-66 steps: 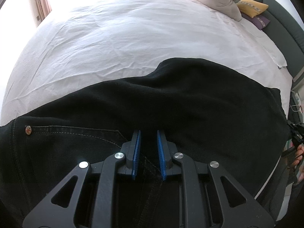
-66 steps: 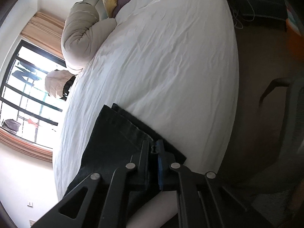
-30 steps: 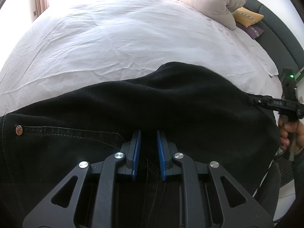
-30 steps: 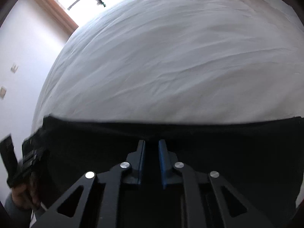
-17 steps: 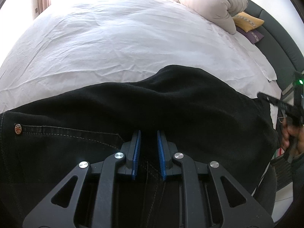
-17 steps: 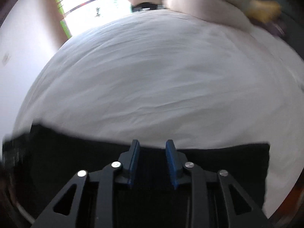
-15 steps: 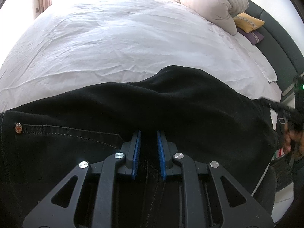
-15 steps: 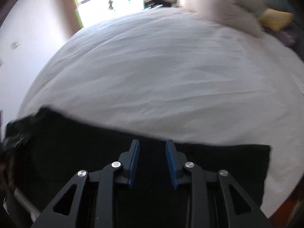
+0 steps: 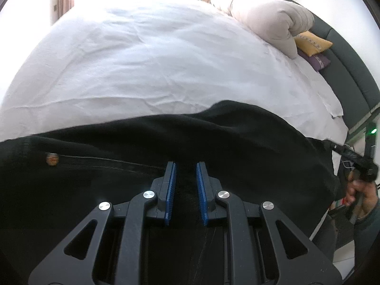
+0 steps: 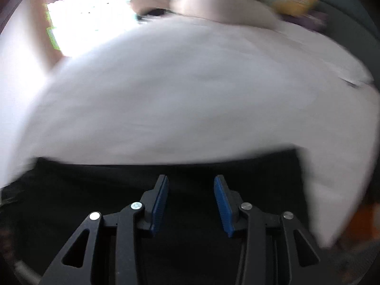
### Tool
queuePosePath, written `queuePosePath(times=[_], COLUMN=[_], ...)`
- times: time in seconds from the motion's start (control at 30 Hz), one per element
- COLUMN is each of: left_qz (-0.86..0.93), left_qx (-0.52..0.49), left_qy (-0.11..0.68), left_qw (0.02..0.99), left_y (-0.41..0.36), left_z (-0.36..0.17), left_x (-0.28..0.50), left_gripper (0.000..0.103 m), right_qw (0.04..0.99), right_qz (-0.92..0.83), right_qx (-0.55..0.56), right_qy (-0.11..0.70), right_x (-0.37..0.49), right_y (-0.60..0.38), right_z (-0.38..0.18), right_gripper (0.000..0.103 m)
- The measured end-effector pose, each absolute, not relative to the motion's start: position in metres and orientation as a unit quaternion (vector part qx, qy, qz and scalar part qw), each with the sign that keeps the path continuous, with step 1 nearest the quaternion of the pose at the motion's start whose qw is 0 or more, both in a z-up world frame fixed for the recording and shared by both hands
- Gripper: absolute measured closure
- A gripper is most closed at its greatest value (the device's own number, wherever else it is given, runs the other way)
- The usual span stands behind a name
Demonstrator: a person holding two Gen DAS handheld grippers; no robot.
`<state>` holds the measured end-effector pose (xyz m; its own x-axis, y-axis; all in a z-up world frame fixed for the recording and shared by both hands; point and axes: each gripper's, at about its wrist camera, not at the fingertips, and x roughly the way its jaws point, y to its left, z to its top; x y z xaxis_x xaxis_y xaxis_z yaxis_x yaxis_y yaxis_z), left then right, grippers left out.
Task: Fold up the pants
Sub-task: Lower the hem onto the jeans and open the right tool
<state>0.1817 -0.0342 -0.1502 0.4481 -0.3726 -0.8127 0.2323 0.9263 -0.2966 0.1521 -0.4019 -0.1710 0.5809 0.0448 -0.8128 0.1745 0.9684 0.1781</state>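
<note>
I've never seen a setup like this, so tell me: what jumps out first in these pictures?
The black pants stand out most, spread dark across the near edge of a white bed sheet. The left gripper sits low on them with blue pads narrowly apart; the right gripper is open wider. A rolled beige duvet and yellow cushion lie at the bed's far right.

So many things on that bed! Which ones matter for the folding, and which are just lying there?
For the folding:
- pants
- left gripper
- right gripper
- bed sheet, the surface they lie on

Just lying about:
- rolled duvet
- yellow cushion
- purple cushion
- headboard
</note>
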Motion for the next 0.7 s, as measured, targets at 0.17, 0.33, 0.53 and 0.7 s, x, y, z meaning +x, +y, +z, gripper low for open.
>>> queuePosePath(times=[0.17,0.33,0.53,0.7], left_qz=[-0.158,-0.151,-0.154,-0.154], left_qx=[-0.085,-0.096,-0.107,-0.109], left_qy=[0.499,0.499,0.493,0.489], left_qw=[0.848,0.848,0.849,0.851], left_y=[-0.007,0.016,0.027,0.029], left_z=[-0.149,-0.152,-0.166,-0.170], left_x=[0.167,0.157,0.143,0.134], left_gripper=[0.086,0.086,0.086,0.086], right_qw=[0.847,0.791,0.799,0.824], right_qz=[0.216,0.272,0.198,0.134], right_qx=[0.149,0.139,0.180,0.173], right_qy=[0.462,0.530,0.538,0.522], right_x=[0.198,0.239,0.292,0.306], right_y=[-0.265,-0.182,-0.194,-0.218], right_z=[-0.164,-0.207,-0.232,-0.212], right_gripper=[0.052,0.052,0.096,0.064])
